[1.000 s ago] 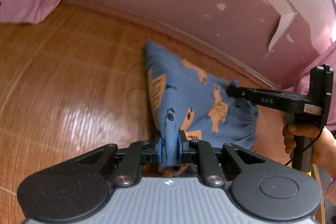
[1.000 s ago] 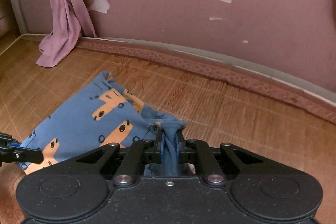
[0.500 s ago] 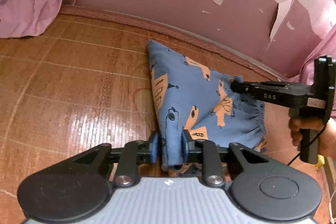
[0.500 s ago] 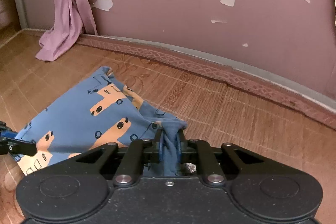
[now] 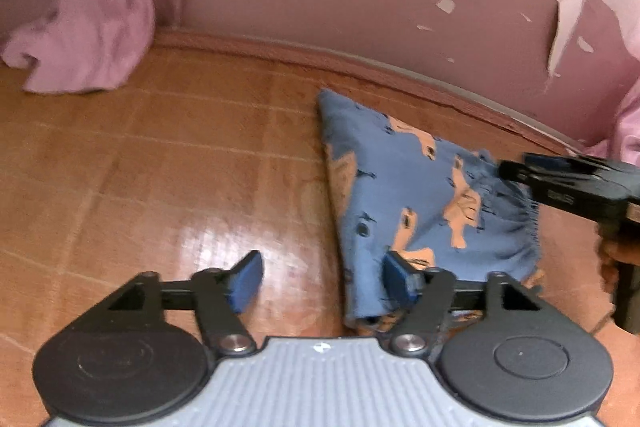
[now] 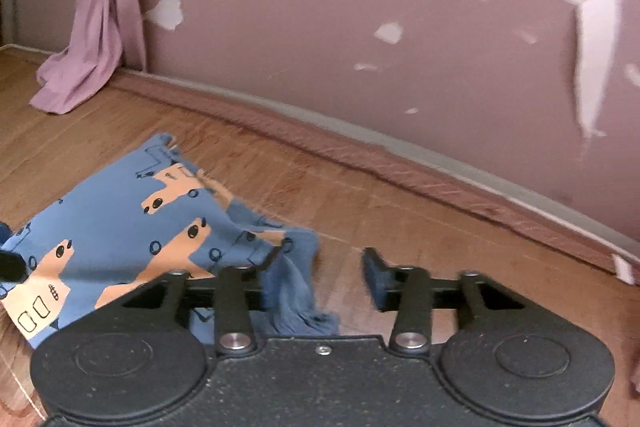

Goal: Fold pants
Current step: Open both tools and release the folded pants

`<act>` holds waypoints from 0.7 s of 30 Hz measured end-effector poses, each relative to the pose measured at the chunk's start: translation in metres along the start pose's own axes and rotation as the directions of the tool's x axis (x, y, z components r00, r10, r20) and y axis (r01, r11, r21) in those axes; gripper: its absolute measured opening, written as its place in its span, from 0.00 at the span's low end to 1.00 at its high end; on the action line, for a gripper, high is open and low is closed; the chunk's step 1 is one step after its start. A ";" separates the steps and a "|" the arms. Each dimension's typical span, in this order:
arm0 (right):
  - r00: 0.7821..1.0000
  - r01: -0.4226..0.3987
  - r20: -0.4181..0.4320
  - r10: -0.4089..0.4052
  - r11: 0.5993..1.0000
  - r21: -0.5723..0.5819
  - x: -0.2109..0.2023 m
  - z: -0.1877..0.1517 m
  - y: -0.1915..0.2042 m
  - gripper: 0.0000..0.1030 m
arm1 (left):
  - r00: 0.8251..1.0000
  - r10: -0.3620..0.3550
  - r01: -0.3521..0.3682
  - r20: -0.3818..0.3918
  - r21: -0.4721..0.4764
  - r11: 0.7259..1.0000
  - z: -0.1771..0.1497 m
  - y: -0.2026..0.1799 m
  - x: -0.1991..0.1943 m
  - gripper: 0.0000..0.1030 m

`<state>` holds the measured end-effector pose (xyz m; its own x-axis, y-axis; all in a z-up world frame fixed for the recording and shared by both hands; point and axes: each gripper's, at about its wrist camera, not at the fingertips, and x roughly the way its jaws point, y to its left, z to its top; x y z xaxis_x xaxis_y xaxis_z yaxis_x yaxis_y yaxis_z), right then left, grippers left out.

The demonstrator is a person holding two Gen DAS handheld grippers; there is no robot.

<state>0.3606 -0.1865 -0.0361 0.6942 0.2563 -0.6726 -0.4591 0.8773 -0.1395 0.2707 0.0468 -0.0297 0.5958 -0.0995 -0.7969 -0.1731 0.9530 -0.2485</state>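
Blue pants (image 5: 424,195) with orange animal print lie flat on the wooden floor (image 5: 160,187), folded into a rough wedge, near the baseboard (image 5: 360,61) but apart from it. In the right wrist view the pants (image 6: 120,227) sit left of centre, one corner printed with small outlined rectangles; no readable words on the fabric.

Left gripper (image 5: 320,281): jaws spread wide, holding nothing. Its right blue pad (image 5: 396,277) touches or overlaps the near edge of the pants, left pad (image 5: 246,279) over bare floor.

Right gripper (image 6: 320,273): jaws also spread wide, nothing clamped. A bunched blue fold of the pants lies against its left finger (image 6: 276,255); right finger (image 6: 374,269) over bare floor. Seen from the left wrist view, the right gripper (image 5: 516,171) reaches in from the right edge with its tip at the gathered waistband; a small white label on its body is too blurred to read. A hand (image 5: 608,255) is partly visible below it.

Pink wall (image 6: 320,47) with peeling paint patches behind. Pink curtain (image 6: 100,27) hangs at the left, pooling on the floor.
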 end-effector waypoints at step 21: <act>0.948 0.046 0.300 -0.110 0.976 0.213 -0.200 -0.071 0.044 0.99 | 0.940 0.085 -0.134 0.329 0.127 0.983 -0.050 -0.062 -0.123 1.00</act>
<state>0.1622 -0.2280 0.0401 0.8745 0.2681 -0.4041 -0.2981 0.9545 -0.0119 0.1690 -0.0148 0.0557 0.8038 0.0821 -0.5892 -0.1501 0.9864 -0.0673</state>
